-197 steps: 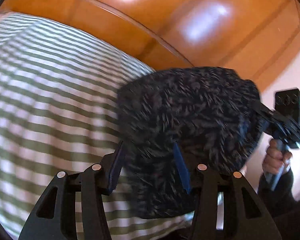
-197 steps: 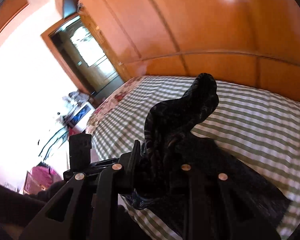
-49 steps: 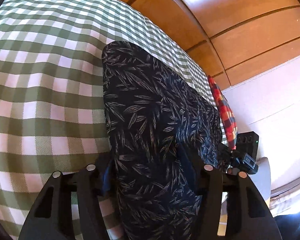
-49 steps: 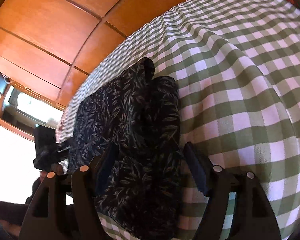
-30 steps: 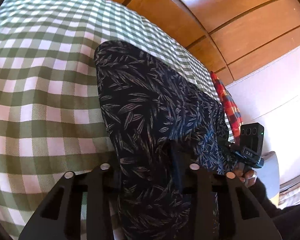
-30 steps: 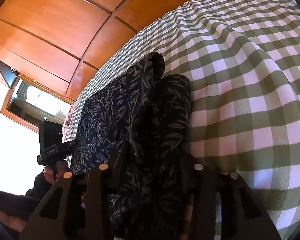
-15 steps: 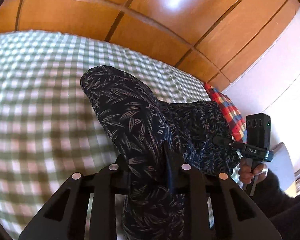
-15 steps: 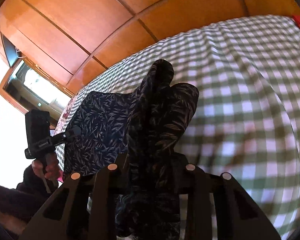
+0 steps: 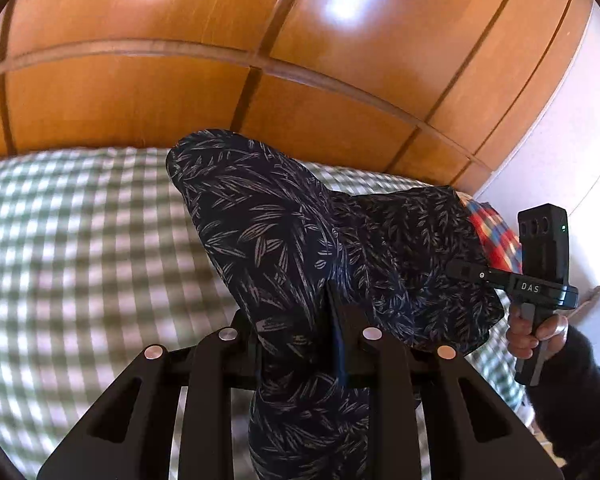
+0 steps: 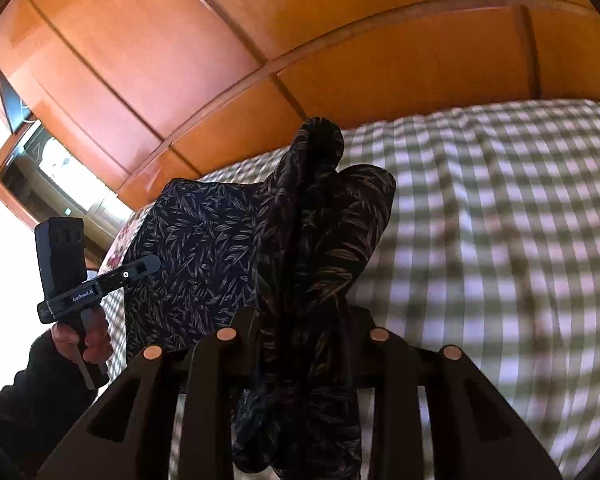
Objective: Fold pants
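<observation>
The pants [image 9: 284, 240] have come up off the bed [image 9: 80, 248] since a second ago. They hang bunched between both tools. The left gripper [image 9: 300, 320] and the right gripper [image 10: 300, 320] just squeezed tight on the cloth. A wooden wall [image 9: 180, 80] stands behind.

The pants [image 9: 268, 232] are thin, matt woven cloth printed with pale leaves on dark ground. The bedcover [image 9: 80, 240] is matt checked cloth. The wall panels [image 9: 140, 92] are glossy varnished wood that mirrors the lights. Both grippers [image 9: 300, 320] [image 10: 300, 320] are matt black plastic with shiny metal pins. A pillow [image 9: 496, 236] is checked cloth.
</observation>
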Demonstrator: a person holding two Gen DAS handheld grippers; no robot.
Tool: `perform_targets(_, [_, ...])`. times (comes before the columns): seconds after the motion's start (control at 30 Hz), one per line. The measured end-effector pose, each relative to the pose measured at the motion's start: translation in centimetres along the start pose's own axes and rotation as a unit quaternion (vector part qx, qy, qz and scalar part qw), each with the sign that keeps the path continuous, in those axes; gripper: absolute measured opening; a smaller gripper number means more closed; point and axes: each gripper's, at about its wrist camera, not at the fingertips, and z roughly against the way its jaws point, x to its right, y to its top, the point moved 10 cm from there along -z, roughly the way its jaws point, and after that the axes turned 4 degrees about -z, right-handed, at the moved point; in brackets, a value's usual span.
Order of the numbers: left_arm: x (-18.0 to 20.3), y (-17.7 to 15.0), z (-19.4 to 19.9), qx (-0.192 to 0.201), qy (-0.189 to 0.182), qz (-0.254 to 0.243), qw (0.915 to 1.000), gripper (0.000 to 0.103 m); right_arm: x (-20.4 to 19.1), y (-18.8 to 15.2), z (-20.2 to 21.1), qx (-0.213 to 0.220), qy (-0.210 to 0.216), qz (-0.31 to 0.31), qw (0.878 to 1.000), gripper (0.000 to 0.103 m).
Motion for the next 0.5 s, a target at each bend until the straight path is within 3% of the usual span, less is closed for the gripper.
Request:
perform_targets(0.3, [-4.3,3.6,-3.5,-0.012,0.018,0.01,0.9997,0.024,1.6,5.7,-4.3,0.003,-0.021,-0.005,1.0,0.027])
perform_targets(0.5, [-7.3,2.1,-5.4,-0.039,0.032,0.028,0.9984,0.024,3.4,6.5,-6.2,-0.003,-0.028,-0.013,1.0,0.027])
